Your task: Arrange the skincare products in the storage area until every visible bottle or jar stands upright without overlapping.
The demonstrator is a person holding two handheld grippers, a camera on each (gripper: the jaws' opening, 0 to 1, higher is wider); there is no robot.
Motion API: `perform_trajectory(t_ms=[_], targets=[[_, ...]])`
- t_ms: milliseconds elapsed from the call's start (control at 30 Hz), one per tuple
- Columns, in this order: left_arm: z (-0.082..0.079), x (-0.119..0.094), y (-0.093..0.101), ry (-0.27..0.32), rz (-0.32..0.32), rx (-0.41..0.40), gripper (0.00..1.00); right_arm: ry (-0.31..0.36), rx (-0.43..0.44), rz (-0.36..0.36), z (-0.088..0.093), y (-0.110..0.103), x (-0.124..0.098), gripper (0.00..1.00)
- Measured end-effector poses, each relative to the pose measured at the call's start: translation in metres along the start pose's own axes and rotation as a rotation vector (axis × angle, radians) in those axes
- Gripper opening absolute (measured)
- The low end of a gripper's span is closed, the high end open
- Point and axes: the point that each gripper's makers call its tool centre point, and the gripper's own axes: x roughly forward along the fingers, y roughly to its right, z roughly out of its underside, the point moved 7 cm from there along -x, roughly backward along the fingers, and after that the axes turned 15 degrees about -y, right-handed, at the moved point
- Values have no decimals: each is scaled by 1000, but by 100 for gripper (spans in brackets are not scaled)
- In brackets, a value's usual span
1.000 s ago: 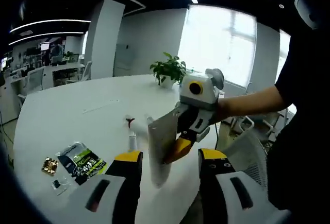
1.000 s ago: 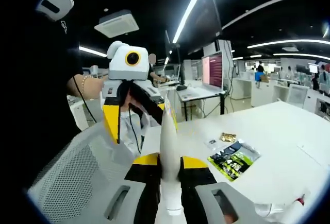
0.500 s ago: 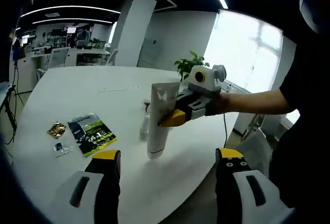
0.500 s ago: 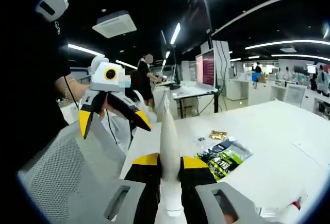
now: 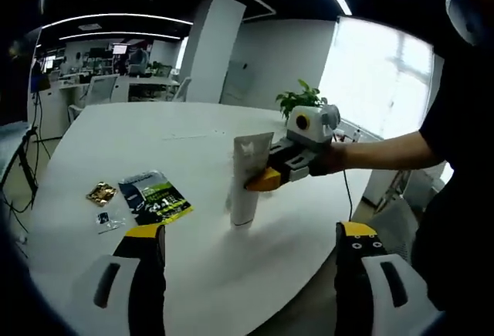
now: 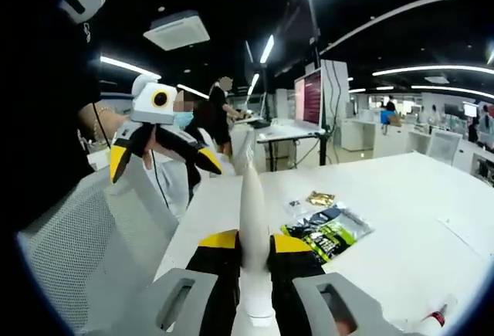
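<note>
A white skincare tube (image 5: 248,178) stands cap-down and upright on the white round table (image 5: 116,143), flat crimped end up. My right gripper (image 5: 265,179) comes in from the right with its orange-tipped jaws shut on the tube's middle. In the right gripper view the tube (image 6: 253,205) rises between that gripper's (image 6: 253,239) yellow-edged jaws. My left gripper (image 5: 251,235) is open wide, well back from the tube, with nothing between its jaws. It hangs in the air as the left gripper (image 6: 162,164) at the upper left of the right gripper view, jaws spread.
A green and black sachet (image 5: 158,197) lies left of the tube, with a gold packet (image 5: 101,193) and a small clear packet (image 5: 104,218) beyond it. A potted plant (image 5: 301,100) stands at the far edge. A red-capped bottle (image 6: 432,322) lies nearby. A mesh chair (image 6: 69,259) stands beside the table.
My left gripper has pulled back from the tube and opened wider. The right gripper has carried the tube down, and it now stands on the table.
</note>
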Motion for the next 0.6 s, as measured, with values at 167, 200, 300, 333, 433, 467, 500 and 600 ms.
perform_trajectory(t_ms=[167, 200, 300, 333, 433, 467, 500, 600], targets=[[4, 1, 2, -29, -10, 20, 91, 4, -9, 9, 1, 5, 0, 4], [4, 1, 4, -30, -9, 20, 91, 6, -11, 10, 1, 6, 0, 4], [5, 2, 3, -32, -11, 15, 91, 13, -12, 9, 2, 9, 0, 4], [5, 2, 2, -34, -11, 13, 91, 14, -17, 6, 2, 10, 0, 4], [6, 2, 2, -38, -15, 15, 90, 13, -22, -8, 3, 10, -1, 4], [6, 2, 2, -38, -13, 13, 90, 12, -22, -12, 3, 10, -1, 4], [5, 2, 3, -37, -11, 12, 90, 11, -12, -20, 3, 11, -2, 5], [6, 3, 3, -44, -13, 14, 89, 4, -15, -24, 4, 11, -3, 6]])
